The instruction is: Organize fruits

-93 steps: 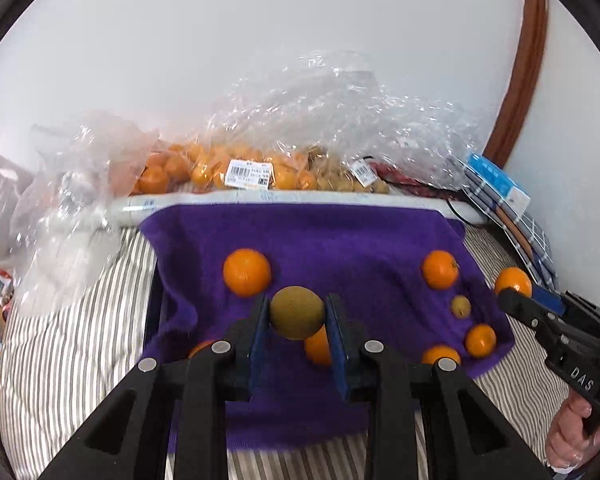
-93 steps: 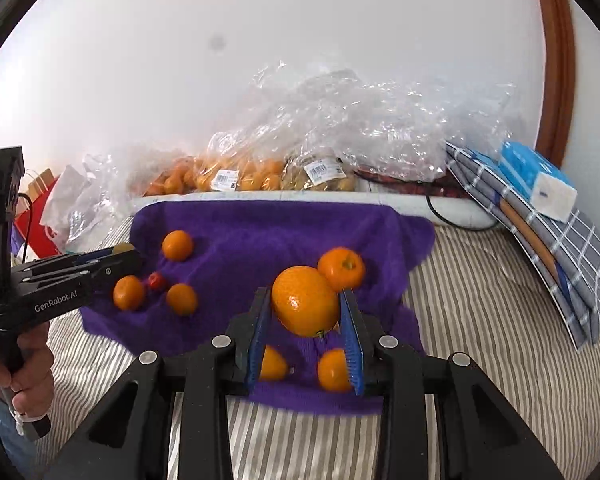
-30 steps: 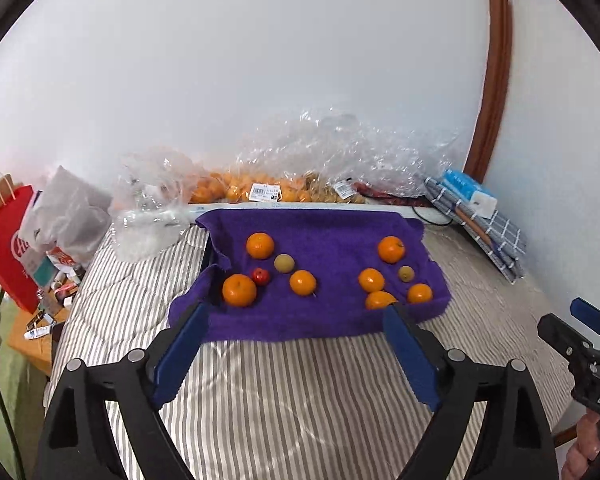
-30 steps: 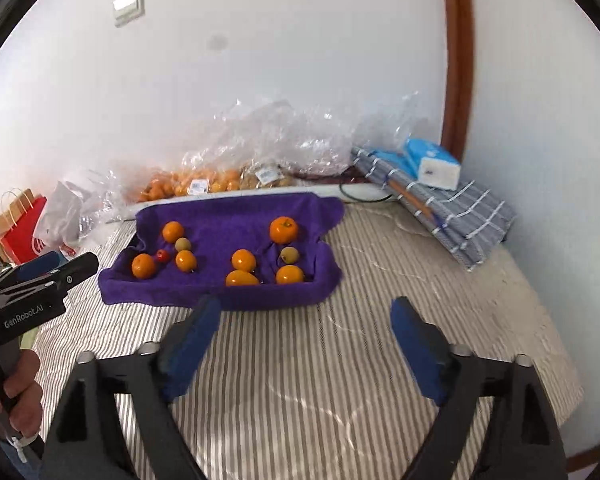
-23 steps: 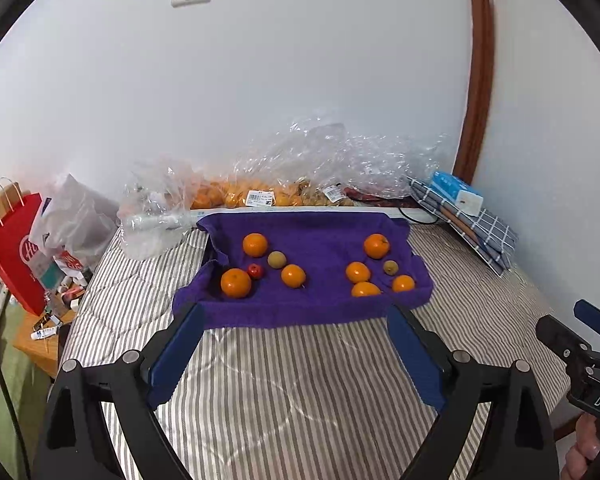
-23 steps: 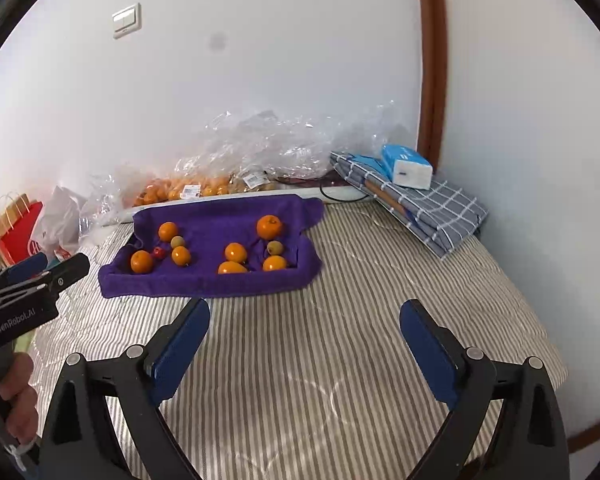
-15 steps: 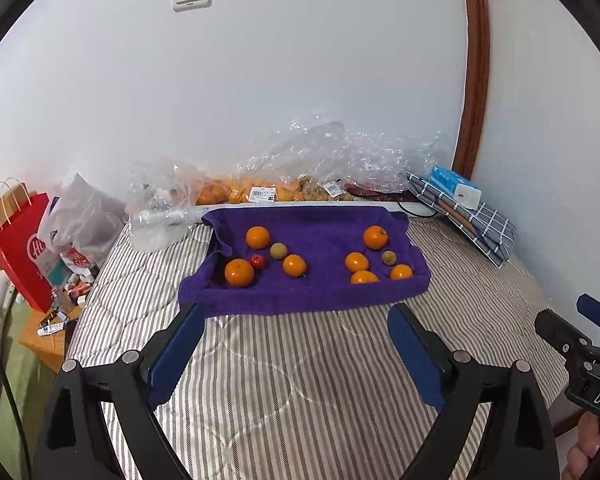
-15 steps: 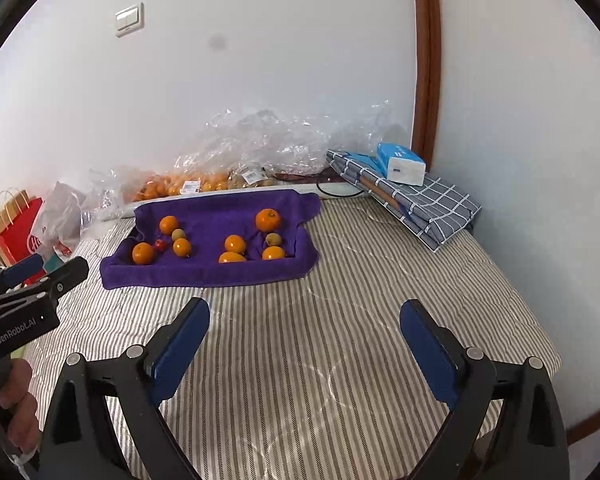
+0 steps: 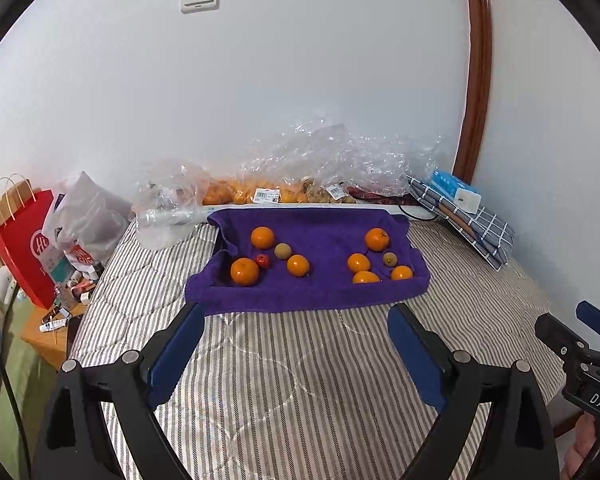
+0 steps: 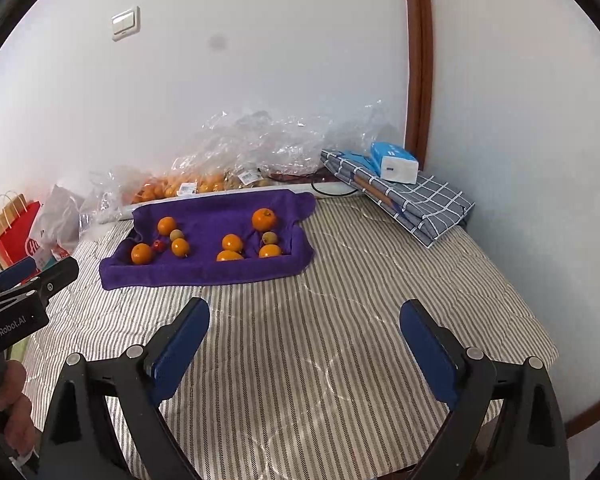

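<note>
A purple towel is spread on a striped bed, near the wall. Two groups of fruit are laid on the towel: oranges, a small red fruit and a greenish fruit on its left half, more oranges on its right. Both the left gripper and the right gripper are held wide apart and empty, well short of the towel's near edge.
</note>
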`<state>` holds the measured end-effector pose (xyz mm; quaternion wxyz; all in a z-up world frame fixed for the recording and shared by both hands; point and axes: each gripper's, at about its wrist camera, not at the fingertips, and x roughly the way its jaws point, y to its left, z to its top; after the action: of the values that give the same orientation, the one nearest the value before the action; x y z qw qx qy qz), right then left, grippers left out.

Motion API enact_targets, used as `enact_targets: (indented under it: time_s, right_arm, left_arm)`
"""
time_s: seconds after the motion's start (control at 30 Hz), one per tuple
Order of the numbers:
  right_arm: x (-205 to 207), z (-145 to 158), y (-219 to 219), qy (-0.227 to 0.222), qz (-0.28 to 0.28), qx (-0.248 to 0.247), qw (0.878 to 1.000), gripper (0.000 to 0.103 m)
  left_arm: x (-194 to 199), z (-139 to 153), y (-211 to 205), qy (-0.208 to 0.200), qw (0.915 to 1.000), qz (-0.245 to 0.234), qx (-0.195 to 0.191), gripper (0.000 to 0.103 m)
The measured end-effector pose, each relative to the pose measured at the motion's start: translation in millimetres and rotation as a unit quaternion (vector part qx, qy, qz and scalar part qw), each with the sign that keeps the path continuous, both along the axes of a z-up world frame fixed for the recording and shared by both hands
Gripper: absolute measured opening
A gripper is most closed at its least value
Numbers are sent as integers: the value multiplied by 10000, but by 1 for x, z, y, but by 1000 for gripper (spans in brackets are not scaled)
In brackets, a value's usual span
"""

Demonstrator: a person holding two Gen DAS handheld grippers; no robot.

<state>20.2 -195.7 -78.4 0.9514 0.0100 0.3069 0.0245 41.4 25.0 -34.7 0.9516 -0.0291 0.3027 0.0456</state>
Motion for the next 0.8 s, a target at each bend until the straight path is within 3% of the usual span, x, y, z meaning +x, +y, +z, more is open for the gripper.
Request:
enact_targets:
  time_s: [0.8]
  right_arm:
    - [-5,1,3,0,-3,13,10000,95]
  left_arm:
    - [-7,4,8,-35,10000,36,-52,93]
